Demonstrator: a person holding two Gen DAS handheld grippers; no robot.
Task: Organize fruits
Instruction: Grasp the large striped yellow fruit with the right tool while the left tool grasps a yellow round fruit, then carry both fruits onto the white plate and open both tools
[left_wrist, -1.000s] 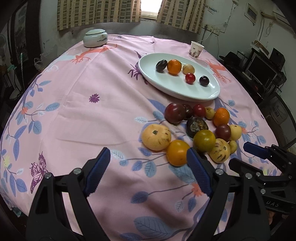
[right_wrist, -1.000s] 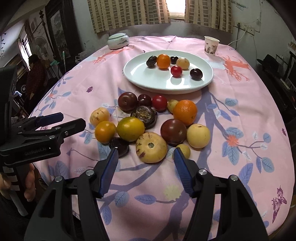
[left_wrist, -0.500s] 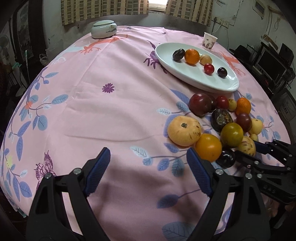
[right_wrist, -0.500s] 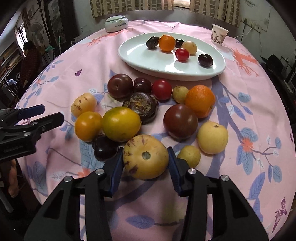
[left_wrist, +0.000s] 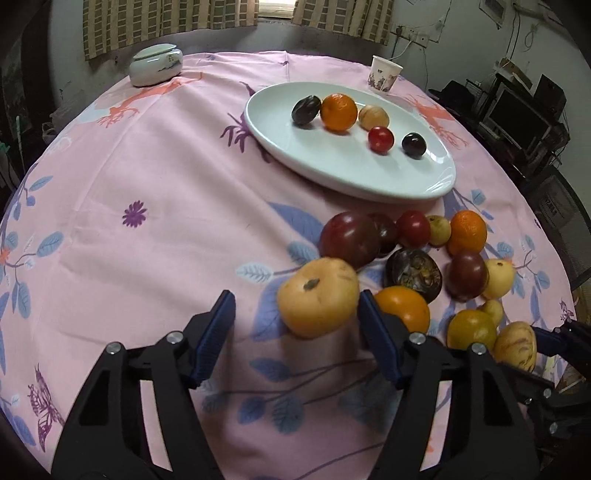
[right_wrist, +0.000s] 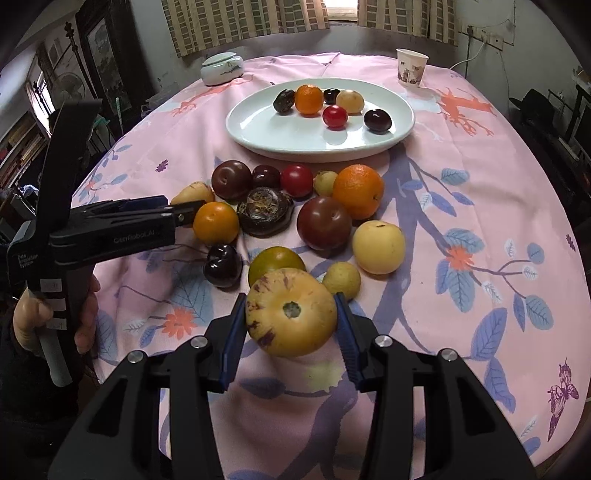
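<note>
Several fruits lie in a loose heap on the pink cloth in front of a white oval plate (left_wrist: 332, 184) (right_wrist: 258, 144), which holds several small fruits. A tan round fruit (left_wrist: 317, 297) (right_wrist: 194, 192) sits at the heap's left end, between the jaws of my left gripper (left_wrist: 295, 299) (right_wrist: 181, 210). Those jaws are closing; the right pad is at the fruit and the left pad stands clear of it. My right gripper (right_wrist: 290, 297) (left_wrist: 546, 339) is shut on a yellow, purple-streaked melon (right_wrist: 291, 312) (left_wrist: 515, 349) at the heap's near edge.
A lidded white jar (left_wrist: 157, 68) (right_wrist: 222, 68) and a paper cup (left_wrist: 385, 74) (right_wrist: 412, 68) stand at the far side of the round table. A person's hand (right_wrist: 33, 317) holds the left gripper's handle. Dark furniture rings the table.
The right jaws closed on the streaked melon. The left gripper moved right to the tan fruit and its jaws narrowed around it.
</note>
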